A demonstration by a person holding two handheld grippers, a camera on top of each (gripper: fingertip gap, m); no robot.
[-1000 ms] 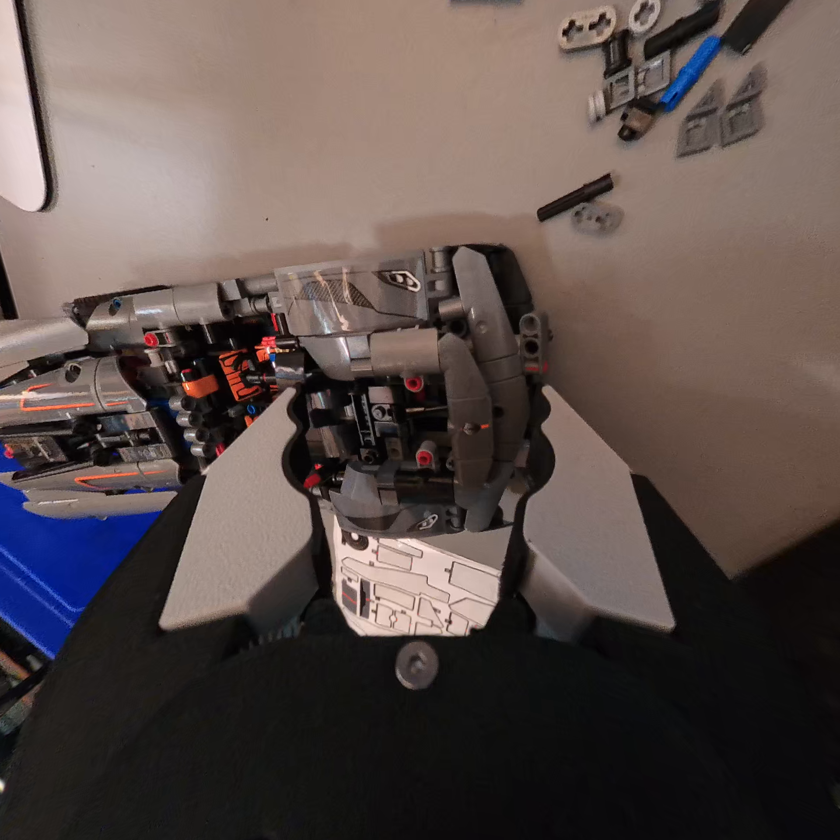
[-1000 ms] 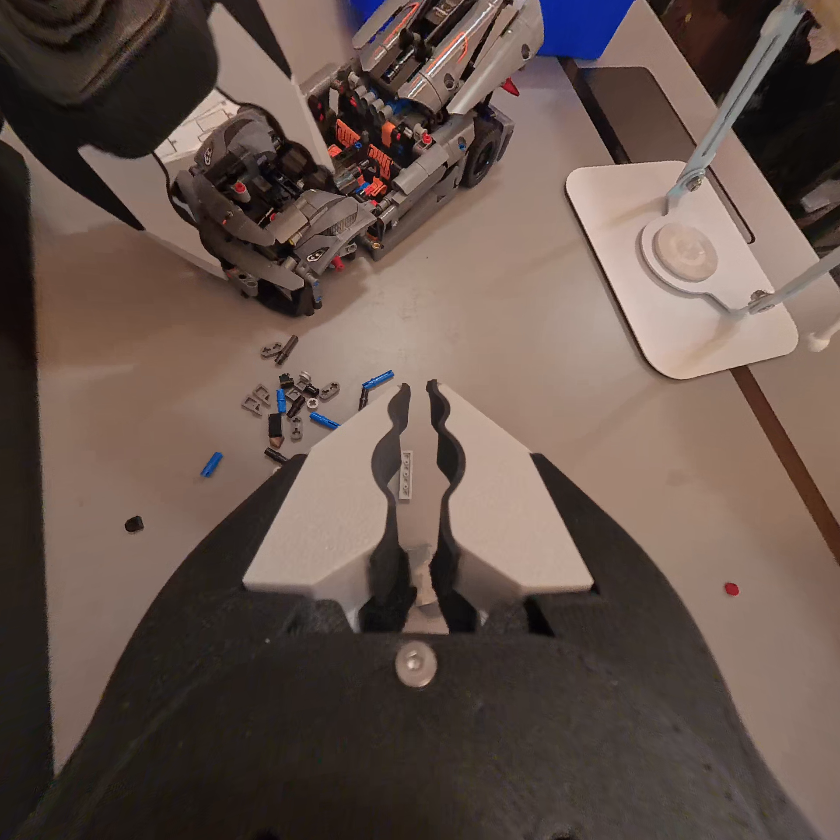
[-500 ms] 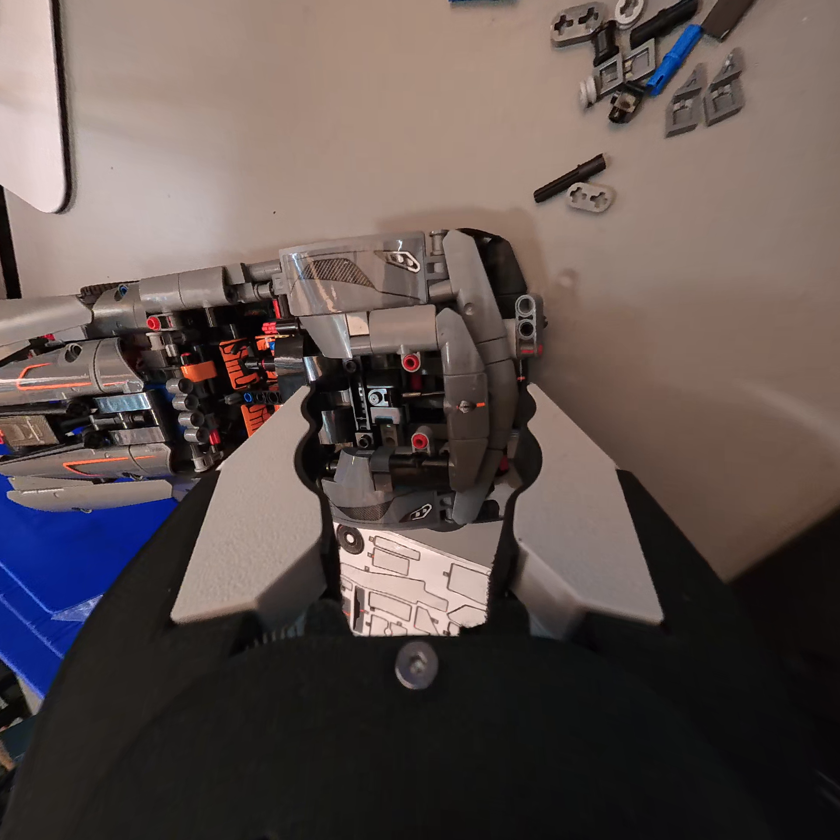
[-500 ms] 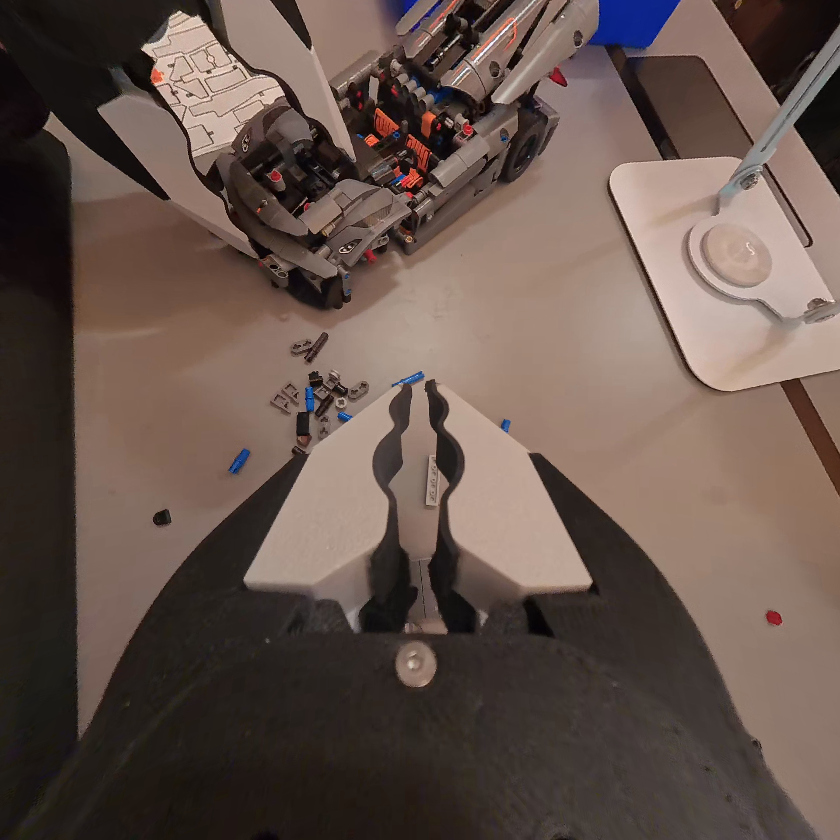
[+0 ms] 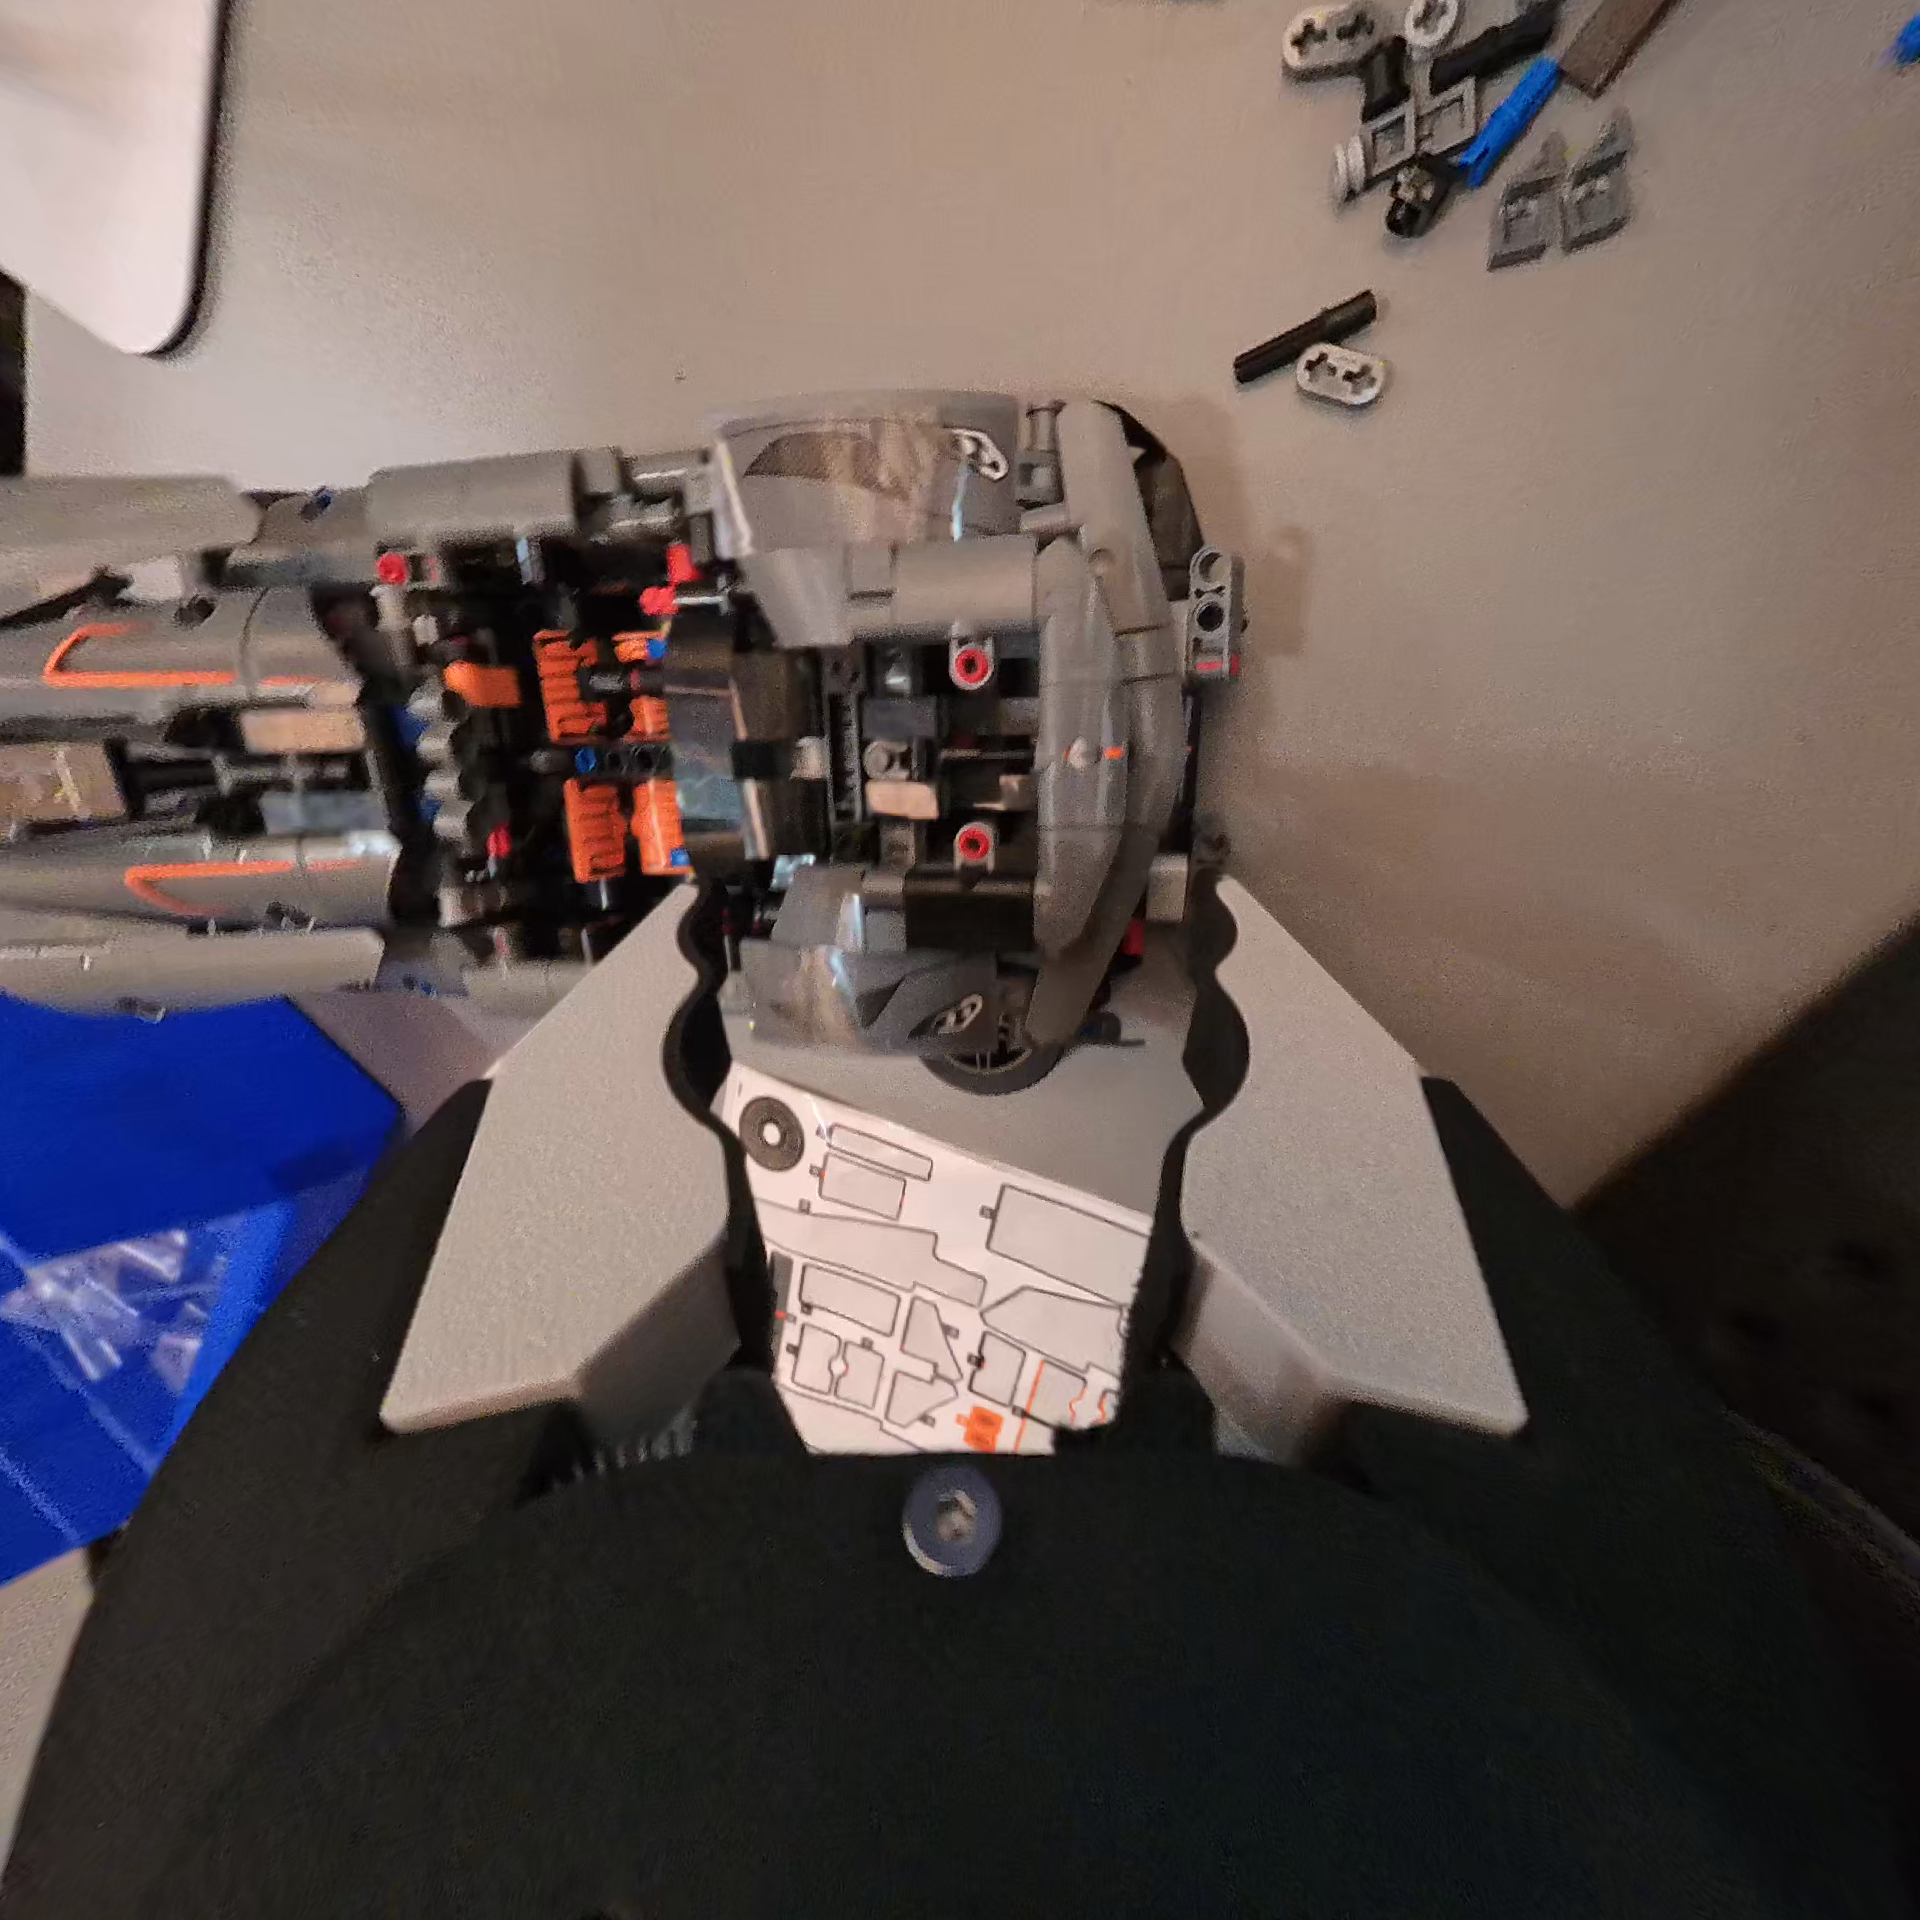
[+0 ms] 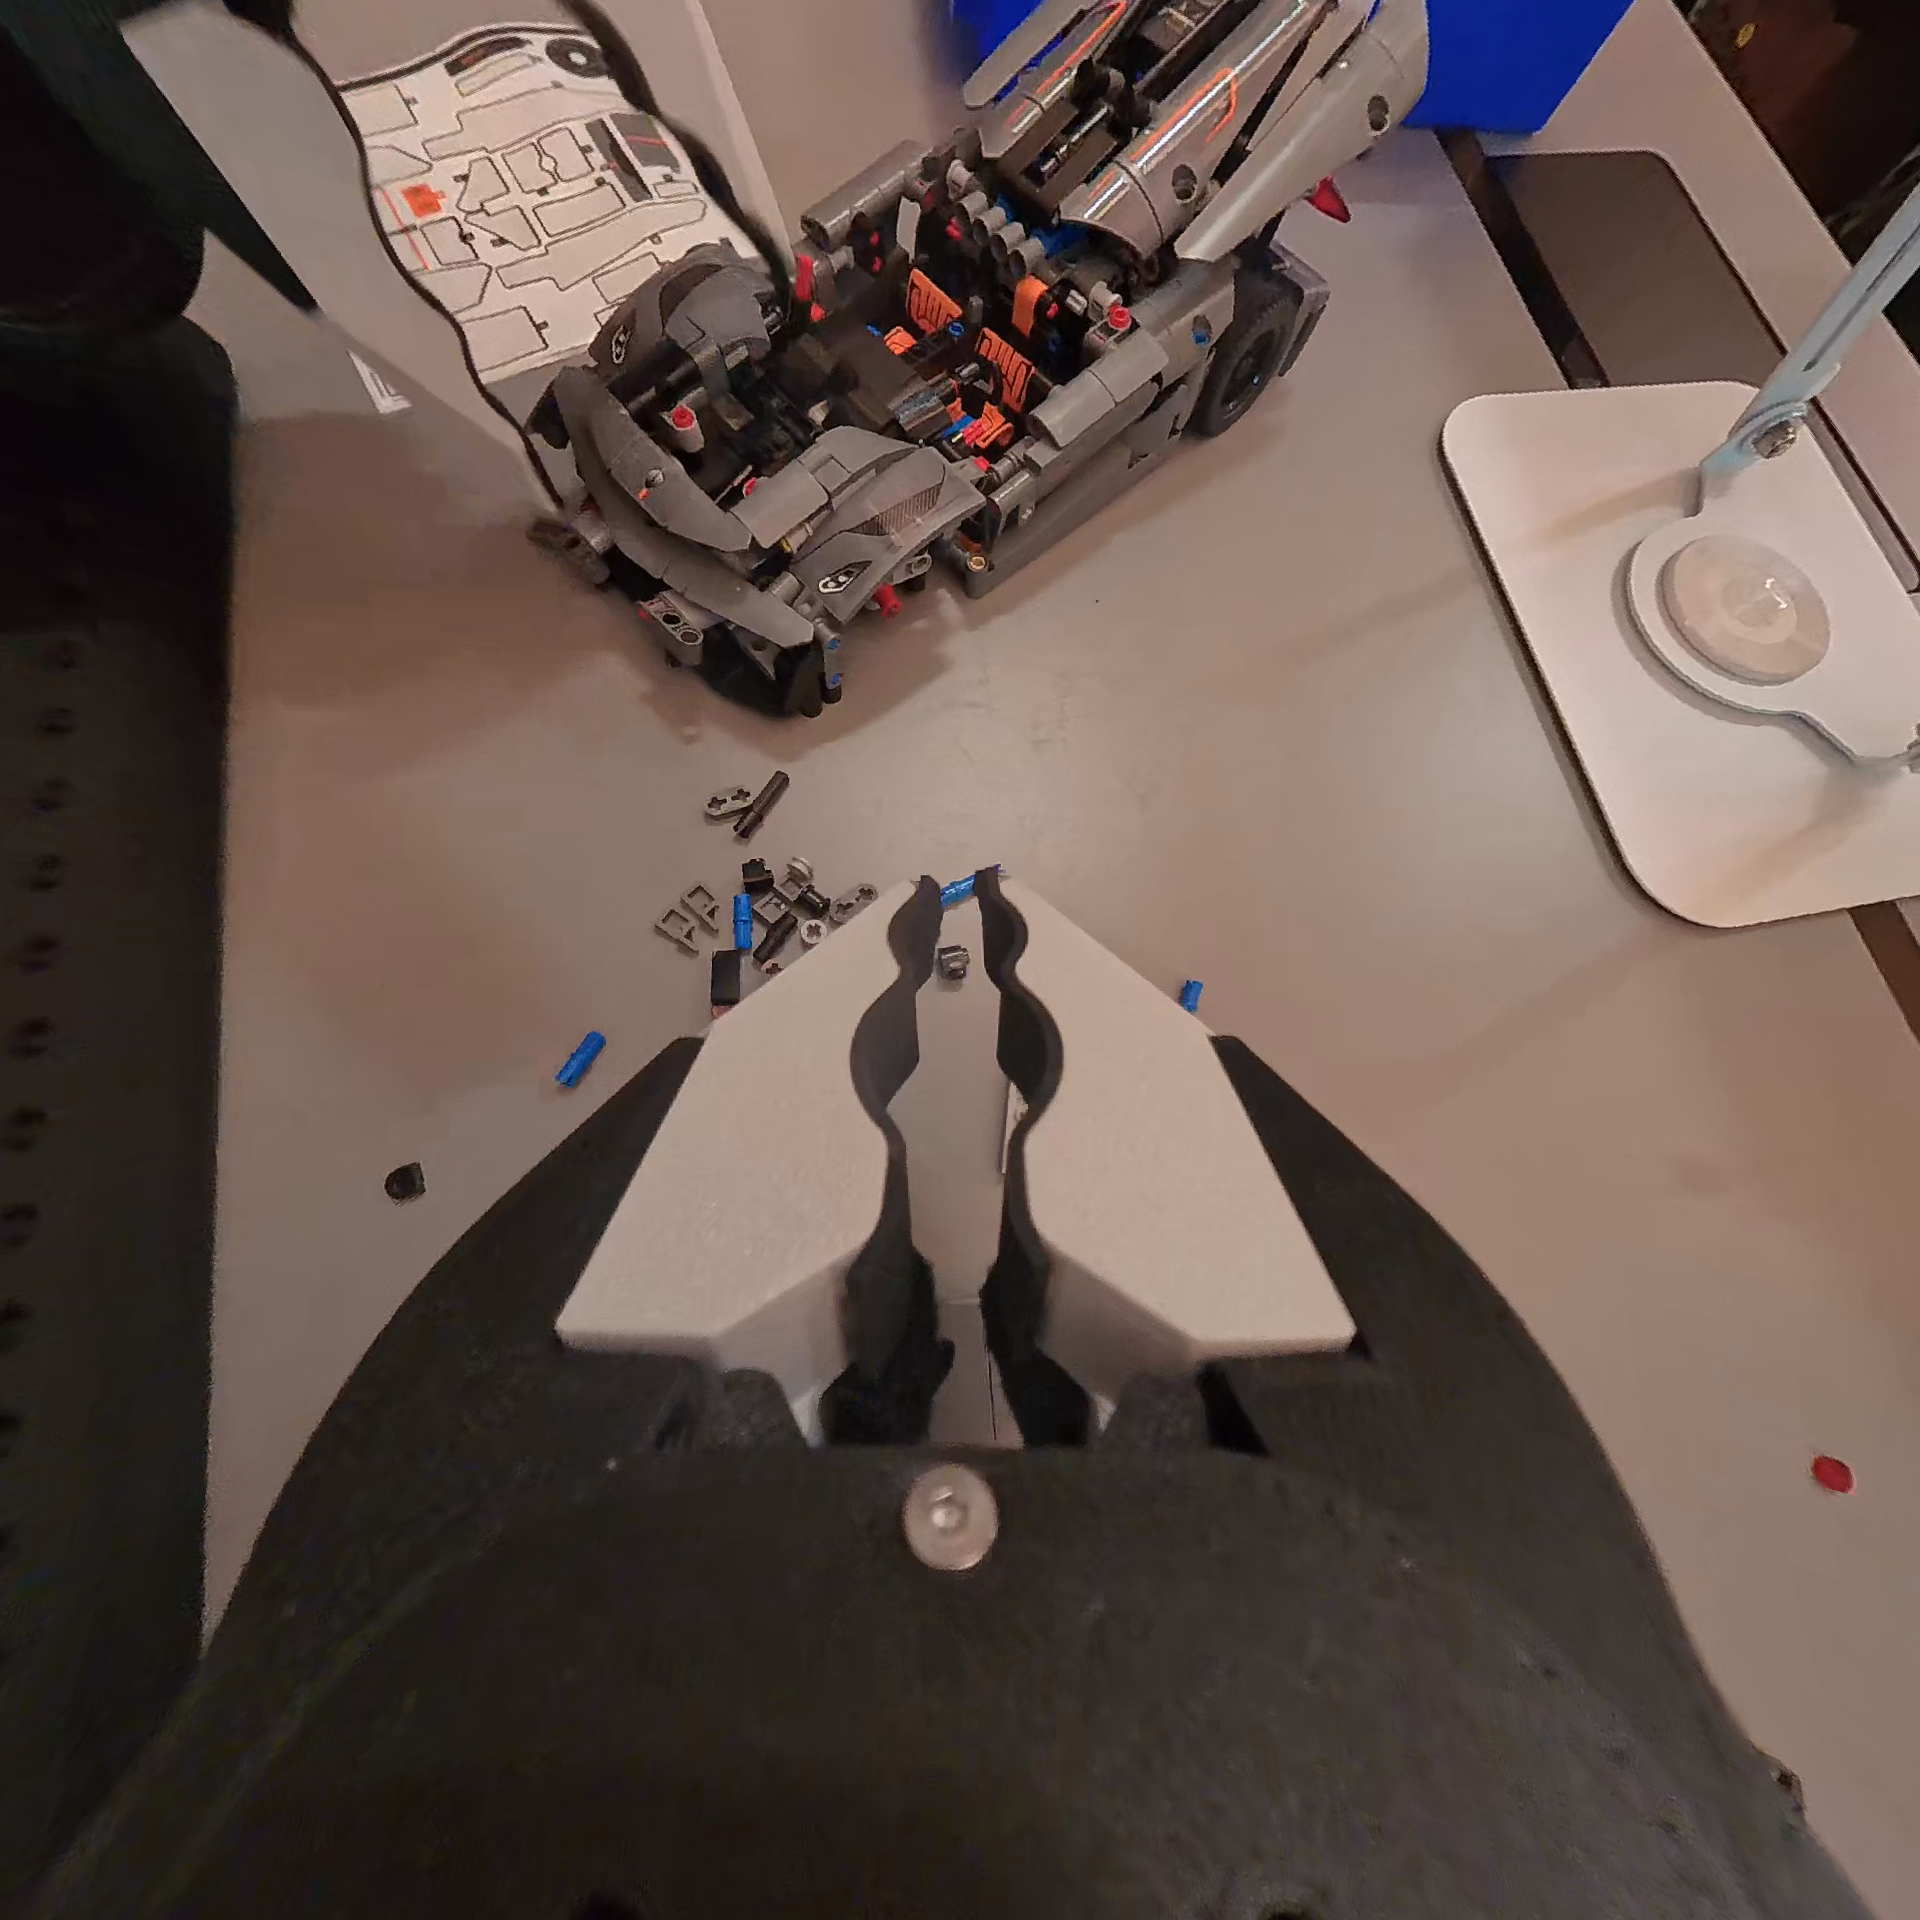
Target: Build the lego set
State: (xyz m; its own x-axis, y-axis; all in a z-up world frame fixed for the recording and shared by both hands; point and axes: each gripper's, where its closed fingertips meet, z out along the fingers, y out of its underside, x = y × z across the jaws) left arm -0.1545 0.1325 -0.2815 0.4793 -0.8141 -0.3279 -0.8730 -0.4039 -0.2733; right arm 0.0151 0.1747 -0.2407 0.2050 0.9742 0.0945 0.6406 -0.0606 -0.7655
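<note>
Sliding forward over the surface (image 6: 1195, 727), the right tool (image 6: 956, 883) is now reaching the edge of the loose parts (image 6: 758, 914), its jaws nearly closed and holding nothing; a small dark piece (image 6: 951, 961) is lying between them. Beyond, the left tool (image 5: 951, 935) is pulling back, jaws spread wide around the car (image 6: 914, 416) nose; whether they are touching it I cannot tell. With such a narrow gap the right tool is risking shoving the small pieces about, and the car may be sitting unsteadied.
</note>
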